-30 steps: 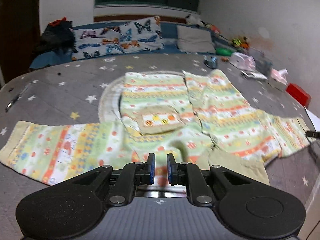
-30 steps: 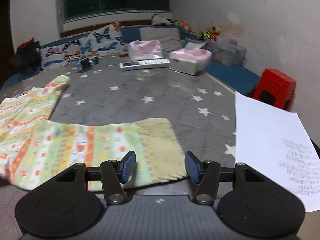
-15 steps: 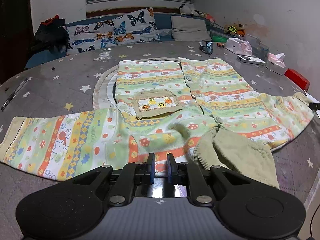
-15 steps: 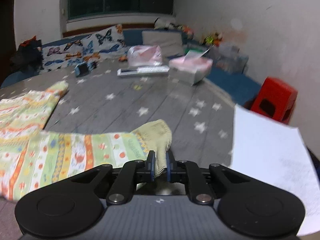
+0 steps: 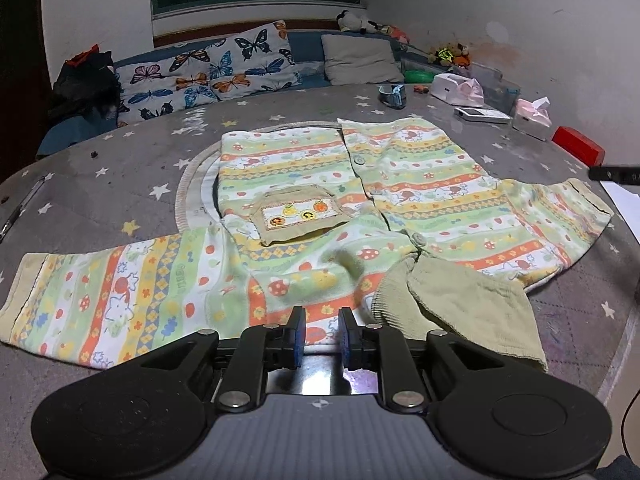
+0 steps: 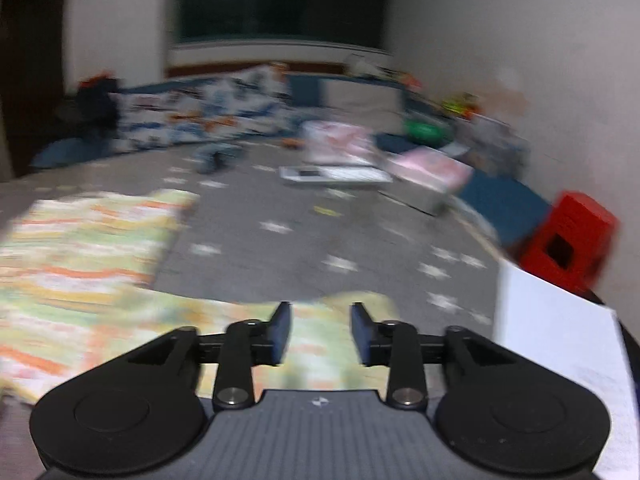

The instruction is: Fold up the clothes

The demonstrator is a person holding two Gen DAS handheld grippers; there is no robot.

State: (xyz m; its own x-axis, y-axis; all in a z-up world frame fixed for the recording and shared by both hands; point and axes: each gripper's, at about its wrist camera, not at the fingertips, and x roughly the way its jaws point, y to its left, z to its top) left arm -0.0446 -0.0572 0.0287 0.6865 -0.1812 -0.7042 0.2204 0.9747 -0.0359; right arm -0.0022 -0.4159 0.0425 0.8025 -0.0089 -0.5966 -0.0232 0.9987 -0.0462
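Note:
A striped green, orange and yellow child's cardigan (image 5: 320, 208) lies spread on the grey star-patterned surface (image 5: 120, 168), front up, its left sleeve (image 5: 100, 296) stretched out flat. Its beige collar (image 5: 460, 300) is flopped near the front edge. My left gripper (image 5: 322, 332) hovers at the garment's near hem, jaws a narrow gap apart, nothing held. My right gripper (image 6: 320, 330) is open over the right sleeve's cuff (image 6: 320, 332), which lies loose below it; this view is blurred by motion. The right gripper's tip (image 5: 616, 173) shows at the left view's right edge.
A white sheet of paper (image 6: 560, 344) lies at the right, next to a red stool (image 6: 568, 244). Tissue boxes (image 5: 456, 88), a remote (image 5: 480, 114) and a watch (image 5: 392, 96) sit at the far right. Butterfly pillows (image 5: 208, 68) line the back.
My right gripper, shut on the sleeve cuff half a second ago, has opened and let it go, and is moving. My left gripper's jaws have parted slightly.

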